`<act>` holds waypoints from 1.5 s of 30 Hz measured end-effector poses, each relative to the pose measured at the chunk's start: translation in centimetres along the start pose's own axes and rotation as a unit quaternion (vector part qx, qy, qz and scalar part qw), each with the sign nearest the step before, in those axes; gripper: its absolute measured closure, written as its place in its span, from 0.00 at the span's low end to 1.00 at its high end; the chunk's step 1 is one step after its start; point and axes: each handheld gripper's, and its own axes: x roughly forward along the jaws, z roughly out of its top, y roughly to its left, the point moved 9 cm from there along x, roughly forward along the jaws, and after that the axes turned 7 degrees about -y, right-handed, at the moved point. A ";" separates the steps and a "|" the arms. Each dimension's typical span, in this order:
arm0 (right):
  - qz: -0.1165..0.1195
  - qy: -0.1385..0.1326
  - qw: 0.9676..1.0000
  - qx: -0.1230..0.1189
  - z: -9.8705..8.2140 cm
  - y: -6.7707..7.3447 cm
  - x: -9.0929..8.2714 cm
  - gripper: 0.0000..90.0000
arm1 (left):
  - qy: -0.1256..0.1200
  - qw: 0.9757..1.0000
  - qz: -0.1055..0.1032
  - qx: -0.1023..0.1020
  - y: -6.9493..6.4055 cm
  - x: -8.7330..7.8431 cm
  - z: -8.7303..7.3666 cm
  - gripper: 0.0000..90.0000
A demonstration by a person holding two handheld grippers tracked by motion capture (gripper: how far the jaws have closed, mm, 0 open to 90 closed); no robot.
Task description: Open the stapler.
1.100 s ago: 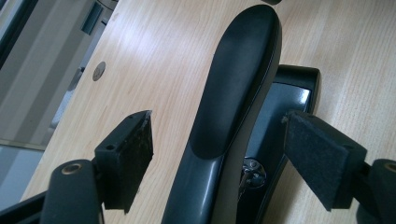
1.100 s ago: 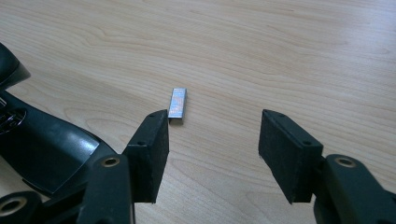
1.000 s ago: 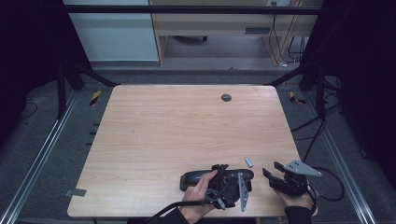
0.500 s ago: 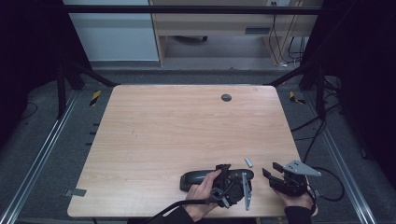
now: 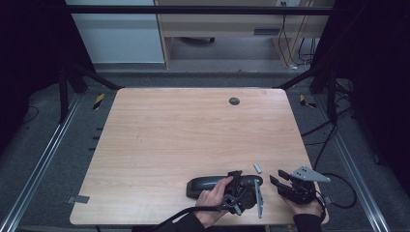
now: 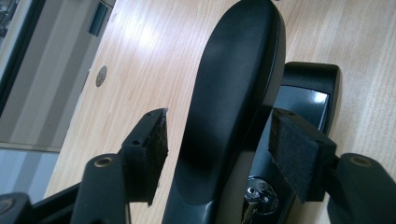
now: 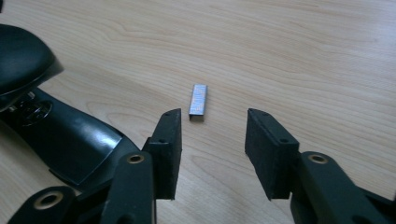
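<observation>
Right now the left gripper has just been closing around the black stapler, pads not yet pressing. The right gripper, unclenched and also just narrowing, should straddle the staple strip on the table squarely before pinching.

Counts at the table: one wooden tabletop. On it lies one black stapler, seen with its top arm raised off its base. One strip of staples lies apart from it, appearing as one small silvery bar from above. One round grey grommet sits in the tabletop. Two hand-held grippers: one left gripper, one right gripper, each with two black jaws. Two hands.
</observation>
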 end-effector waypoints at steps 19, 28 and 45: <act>0.080 0.009 0.997 -0.018 -0.2 3.4 0.7 0.83 | 0.009 1.000 0.006 0.012 -0.1 0.6 0.2 0.55; 0.103 0.020 0.994 -0.021 -0.6 4.3 1.0 0.91 | 0.007 1.000 0.015 0.012 -0.2 0.7 0.2 0.56; 0.132 0.053 0.990 -0.021 -1.5 5.7 1.9 1.00 | 0.015 0.999 0.022 0.025 -0.2 0.6 0.2 0.57</act>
